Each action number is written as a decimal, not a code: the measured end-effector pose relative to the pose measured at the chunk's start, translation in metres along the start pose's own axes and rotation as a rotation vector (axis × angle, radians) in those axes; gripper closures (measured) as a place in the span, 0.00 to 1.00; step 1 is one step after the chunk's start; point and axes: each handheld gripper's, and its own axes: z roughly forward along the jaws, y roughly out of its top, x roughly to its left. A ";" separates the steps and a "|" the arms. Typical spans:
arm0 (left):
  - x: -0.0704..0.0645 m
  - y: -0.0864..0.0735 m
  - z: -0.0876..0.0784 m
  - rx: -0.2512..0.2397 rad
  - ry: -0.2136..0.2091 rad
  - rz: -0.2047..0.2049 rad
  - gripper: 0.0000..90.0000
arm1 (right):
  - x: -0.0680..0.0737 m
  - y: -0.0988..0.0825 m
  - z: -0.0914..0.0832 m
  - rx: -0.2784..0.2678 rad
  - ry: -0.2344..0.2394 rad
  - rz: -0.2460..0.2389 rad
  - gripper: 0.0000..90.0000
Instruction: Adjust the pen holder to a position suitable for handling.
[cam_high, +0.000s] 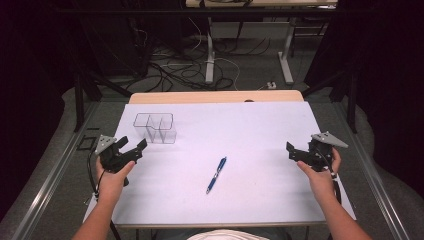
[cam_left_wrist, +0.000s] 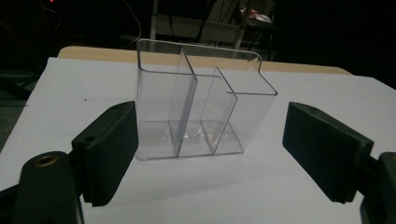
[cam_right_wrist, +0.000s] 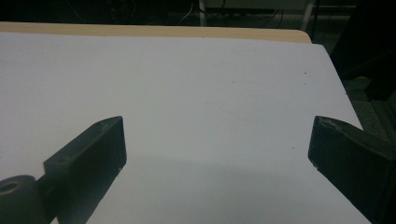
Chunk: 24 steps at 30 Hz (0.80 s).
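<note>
Jaws on my left gripper (cam_high: 131, 148) stand wide apart with nothing clamped; I see the clear organizer (cam_left_wrist: 201, 105) upright on the desk (cam_high: 260, 130) just ahead of them, framed in the gap and touching neither pad. My right gripper (cam_high: 295, 153) is spread just as wide over bare white desk, holding nothing. Between the two grippers, well apart from both, lies the blue pen (cam_high: 216, 174), nearer me than the organizer.

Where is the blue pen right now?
In the high view, the slim blue pen lies slanted near the middle of the white table, between both hands, nearer the person than the clear plastic divided holder at far left.
</note>
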 end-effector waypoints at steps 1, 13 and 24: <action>0.002 0.001 0.000 0.001 0.011 0.004 0.29 | 0.001 0.000 0.000 0.004 0.000 0.005 0.05; 0.019 0.026 0.003 0.037 0.072 -0.031 0.44 | -0.002 0.000 0.004 0.022 -0.004 0.026 0.06; 0.023 0.054 0.021 0.081 0.088 -0.024 0.82 | 0.004 0.000 0.007 0.031 -0.001 0.016 0.07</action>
